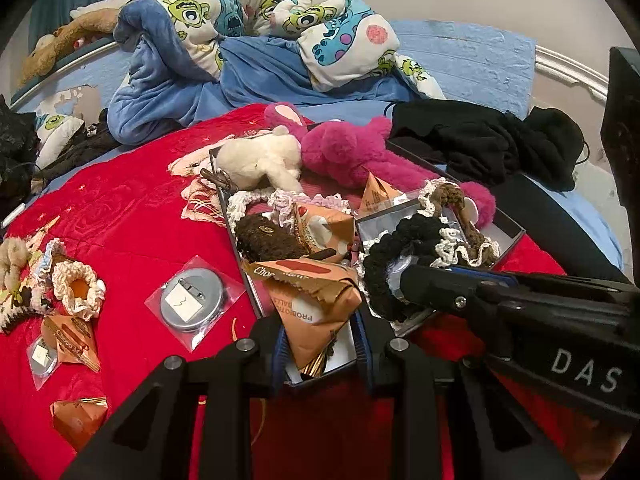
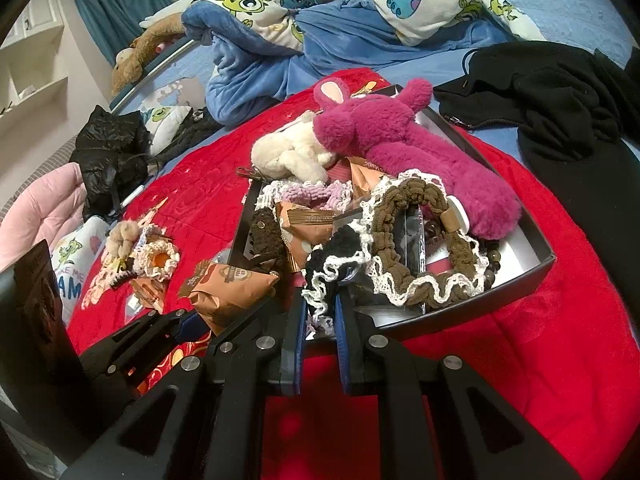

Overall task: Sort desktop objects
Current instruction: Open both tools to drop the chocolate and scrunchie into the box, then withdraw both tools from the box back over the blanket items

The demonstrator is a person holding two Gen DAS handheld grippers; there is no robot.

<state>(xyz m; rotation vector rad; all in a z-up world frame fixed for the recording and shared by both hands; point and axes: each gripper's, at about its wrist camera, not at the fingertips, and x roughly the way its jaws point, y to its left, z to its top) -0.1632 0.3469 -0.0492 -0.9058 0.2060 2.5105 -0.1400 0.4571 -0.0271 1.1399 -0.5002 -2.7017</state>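
1. Packet (image 1: 320, 304) sits pinched in the left gripper (image 1: 320, 356), jaws closed on its lower end, hanging right at the near edge of the box (image 1: 516, 236) on the bed (image 1: 132, 208).
2. Crinkly paper-foil wrap, looks light and a bit puffy; it gives under pressure, so the sealed seam or a corner seems the safest hold, not the soft belly.
3. Right gripper (image 2: 320, 320) is clamped on the black scrunchie (image 2: 332, 264), white lace trim bunched between the jaws, at the box's front rim.
4. Scrunchie is soft, stretchy, near weightless; it'll likely flop and could snag the brown scrunchie (image 2: 416, 248) touching it.
5. More packets (image 1: 74, 344) and a scrunchie (image 1: 76, 288) lie loose on the red cover, well apart from the box.
6. Pink plush (image 2: 420, 152) and cream plush (image 2: 292, 156) sprawl across the box's far side: bulky, squashy, easy anywhere.
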